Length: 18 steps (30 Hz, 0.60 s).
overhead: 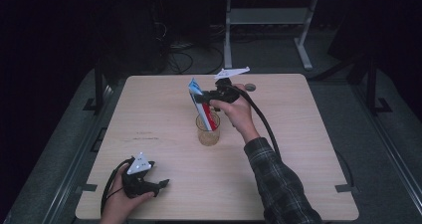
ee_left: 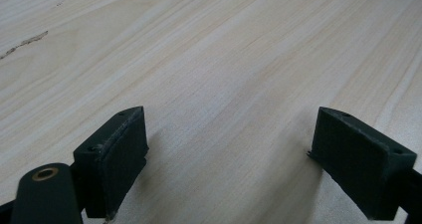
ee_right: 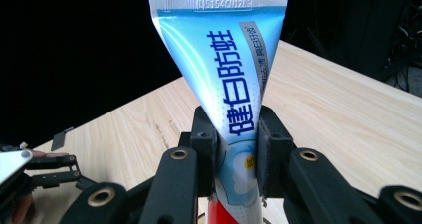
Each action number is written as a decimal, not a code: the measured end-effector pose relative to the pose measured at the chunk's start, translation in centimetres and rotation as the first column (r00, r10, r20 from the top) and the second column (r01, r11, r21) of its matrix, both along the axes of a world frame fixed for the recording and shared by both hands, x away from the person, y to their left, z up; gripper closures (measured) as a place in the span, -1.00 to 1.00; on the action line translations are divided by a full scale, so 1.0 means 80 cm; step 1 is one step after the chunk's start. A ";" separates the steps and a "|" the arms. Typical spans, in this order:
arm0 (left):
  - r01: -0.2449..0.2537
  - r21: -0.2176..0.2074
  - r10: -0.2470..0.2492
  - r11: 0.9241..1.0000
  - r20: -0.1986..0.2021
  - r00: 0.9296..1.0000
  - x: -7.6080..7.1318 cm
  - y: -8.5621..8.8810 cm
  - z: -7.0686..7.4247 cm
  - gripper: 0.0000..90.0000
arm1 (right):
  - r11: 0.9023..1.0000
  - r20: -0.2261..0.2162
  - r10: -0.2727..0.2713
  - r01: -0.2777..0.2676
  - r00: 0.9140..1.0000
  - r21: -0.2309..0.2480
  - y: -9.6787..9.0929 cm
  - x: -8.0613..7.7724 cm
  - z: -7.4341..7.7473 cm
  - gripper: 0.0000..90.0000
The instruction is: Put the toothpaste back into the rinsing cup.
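The right gripper (ee_right: 238,154) has its two black fingers (ee_right: 205,144) pressed against a toothpaste tube (ee_right: 226,69), one on each side. The tube's flat crimped end stands above the fingers and widens upward; its red part drops below them. Beyond the fingers lies the wooden table (ee_right: 338,109). Far off to their left, the other gripper (ee_right: 47,171) rests low on it.

On the tube (ee_right: 226,79), large dark blue Chinese characters, 健白防蛀, are printed lengthwise down the light blue face. A grey strip beside them carries smaller Chinese characters, too small to be made out. Along the crimped end a stamped code is seen, read roughly as 5154Q11213, its first and last marks being unclear.
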<state>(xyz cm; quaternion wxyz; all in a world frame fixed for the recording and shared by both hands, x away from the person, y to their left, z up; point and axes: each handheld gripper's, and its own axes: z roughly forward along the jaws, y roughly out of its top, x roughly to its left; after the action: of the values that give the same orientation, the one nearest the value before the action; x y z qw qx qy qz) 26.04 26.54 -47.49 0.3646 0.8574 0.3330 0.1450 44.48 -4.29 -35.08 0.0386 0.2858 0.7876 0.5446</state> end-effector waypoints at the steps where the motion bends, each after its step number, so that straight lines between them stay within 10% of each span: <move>1: 0.000 0.000 0.000 1.000 0.000 1.000 0.000 0.000 0.000 -0.71 | 1.000 -0.001 0.002 -0.002 1.000 -0.003 0.000 0.000 -0.001 0.63; 18: 0.001 0.001 -0.001 1.000 0.000 1.000 0.000 0.000 0.000 -0.71 | 0.999 -0.004 0.011 -0.011 1.000 -0.036 -0.002 -0.007 -0.021 0.62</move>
<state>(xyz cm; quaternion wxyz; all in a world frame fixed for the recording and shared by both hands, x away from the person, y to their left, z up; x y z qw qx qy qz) 26.03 26.54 -47.49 0.3643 0.8577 0.3326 0.1450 43.92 -4.47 -36.74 0.0392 0.2819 0.7989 0.5299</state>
